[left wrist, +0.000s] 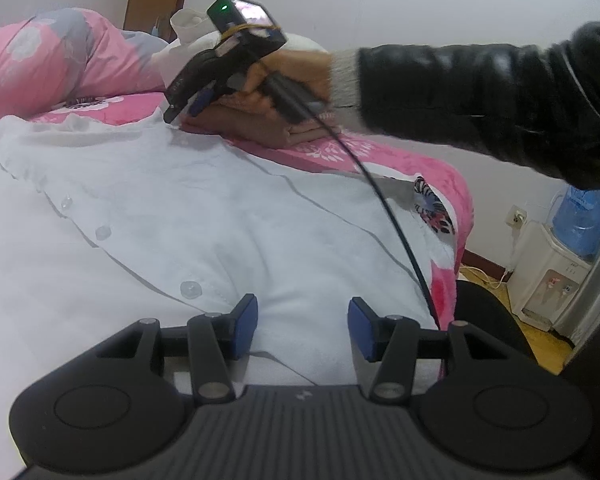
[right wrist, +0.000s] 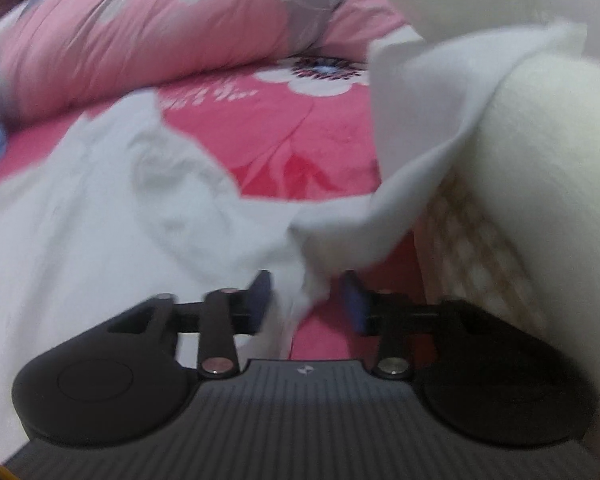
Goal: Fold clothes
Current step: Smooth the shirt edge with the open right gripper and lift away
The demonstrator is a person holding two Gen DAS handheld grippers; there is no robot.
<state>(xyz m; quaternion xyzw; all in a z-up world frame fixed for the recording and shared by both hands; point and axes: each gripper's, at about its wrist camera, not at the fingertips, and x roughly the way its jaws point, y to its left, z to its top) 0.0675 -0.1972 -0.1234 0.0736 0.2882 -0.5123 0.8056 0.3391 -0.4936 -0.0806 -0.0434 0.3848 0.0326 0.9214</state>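
A white button-up shirt (left wrist: 180,220) lies spread on the pink flowered bed sheet (left wrist: 380,156). My left gripper (left wrist: 302,320) hovers open over the shirt's lower front, with nothing between its blue pads. A hand in a black sleeve (left wrist: 480,92) holds my right gripper (left wrist: 184,108) at the shirt's far edge, beside a folded brown garment (left wrist: 260,124). In the blurred right wrist view, a strip of the white shirt (right wrist: 300,280) hangs loosely between the parted pads of the right gripper (right wrist: 307,304). The pads do not press on it.
A rolled pink quilt (left wrist: 40,60) lies along the back of the bed. A cream bundle (right wrist: 540,160) sits close on the right in the right wrist view. Off the bed's right edge are a black chair (left wrist: 484,304) and a water dispenser (left wrist: 560,264). A black cable (left wrist: 388,208) crosses the shirt.
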